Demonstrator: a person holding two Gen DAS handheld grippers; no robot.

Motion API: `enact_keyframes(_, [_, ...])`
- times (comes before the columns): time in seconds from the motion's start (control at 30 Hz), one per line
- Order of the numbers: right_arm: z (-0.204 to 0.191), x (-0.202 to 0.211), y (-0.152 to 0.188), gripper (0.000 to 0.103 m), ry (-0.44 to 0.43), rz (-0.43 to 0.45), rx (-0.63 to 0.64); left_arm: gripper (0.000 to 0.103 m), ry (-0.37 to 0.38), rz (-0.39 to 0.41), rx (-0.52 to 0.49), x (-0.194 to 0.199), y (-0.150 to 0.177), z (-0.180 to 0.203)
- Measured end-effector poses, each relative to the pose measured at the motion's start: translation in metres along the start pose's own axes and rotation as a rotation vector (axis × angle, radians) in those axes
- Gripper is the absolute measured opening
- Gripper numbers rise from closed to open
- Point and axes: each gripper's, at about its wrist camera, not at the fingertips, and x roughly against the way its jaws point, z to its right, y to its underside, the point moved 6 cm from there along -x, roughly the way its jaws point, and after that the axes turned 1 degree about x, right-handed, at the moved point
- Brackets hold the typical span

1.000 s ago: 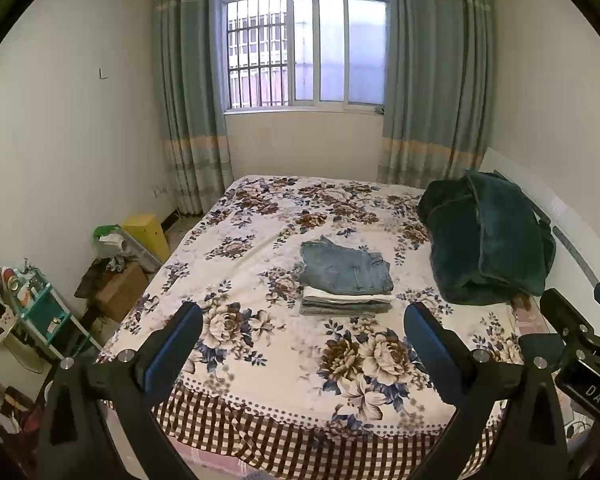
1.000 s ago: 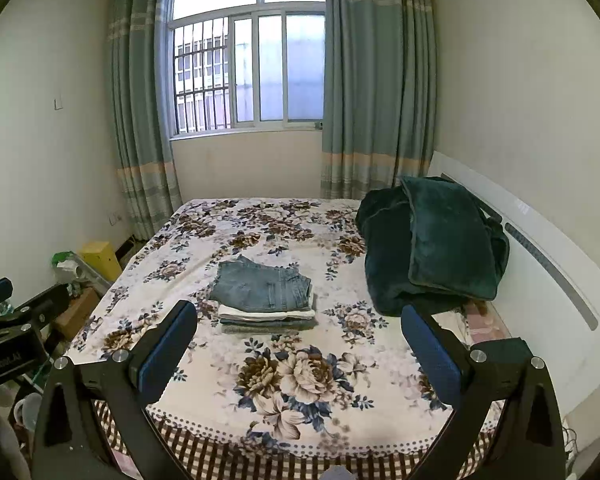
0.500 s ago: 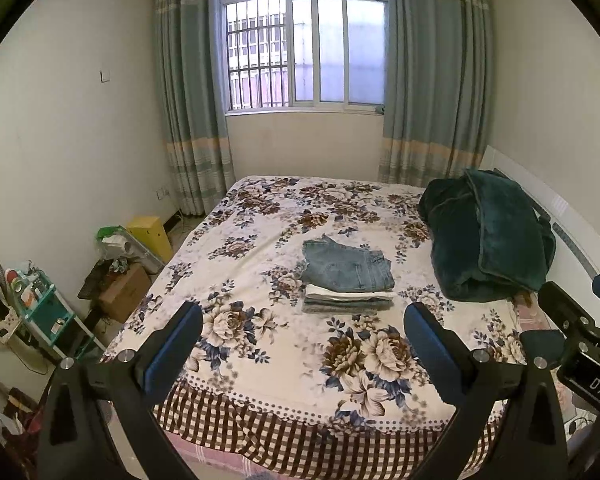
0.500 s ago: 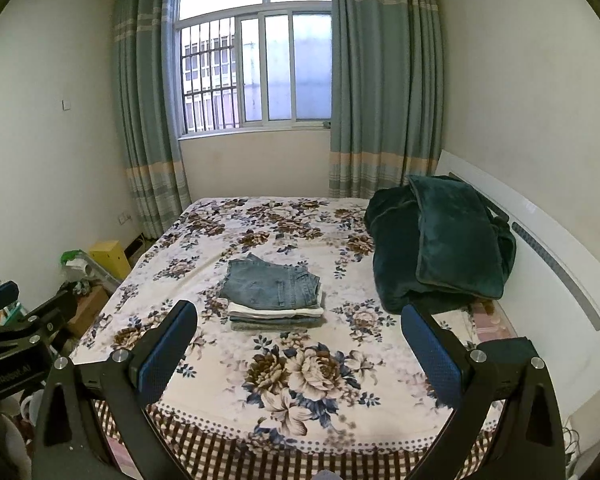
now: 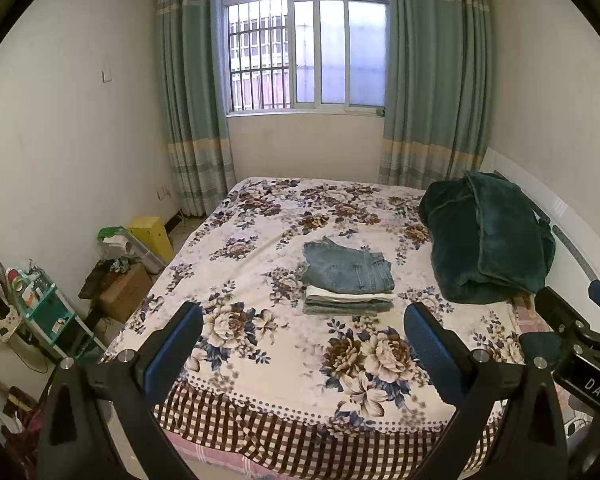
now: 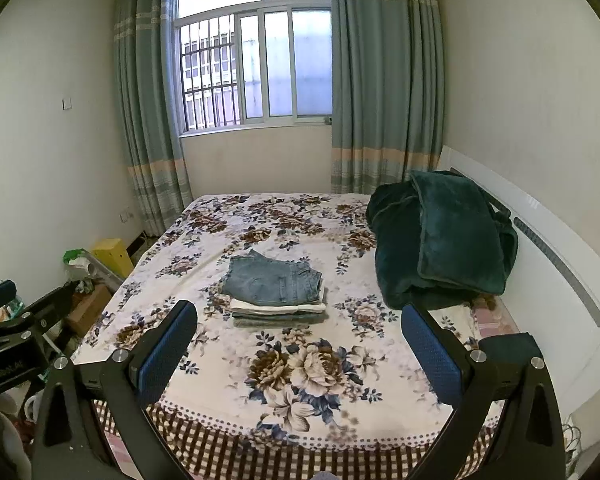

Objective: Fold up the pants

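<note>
Pants folded atop three-garment stack; left claw, right claw both spread, empty.

The left gripper is held level, its two blue-padded fingers spread wide apart with nothing between them; the right gripper sits in the same pose, its blue pads just as far apart and bare; the two are side by side, each showing at the edge of the other's view; neither touches anything.
</note>
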Motion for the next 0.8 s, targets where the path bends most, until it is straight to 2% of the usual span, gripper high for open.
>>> enact_keyframes(0.8, [0.003,0.005,-0.008,0.103,-0.007,0.006,0.005,0.103,0.01,0.008,-0.001,0.002,-0.011,0.001])
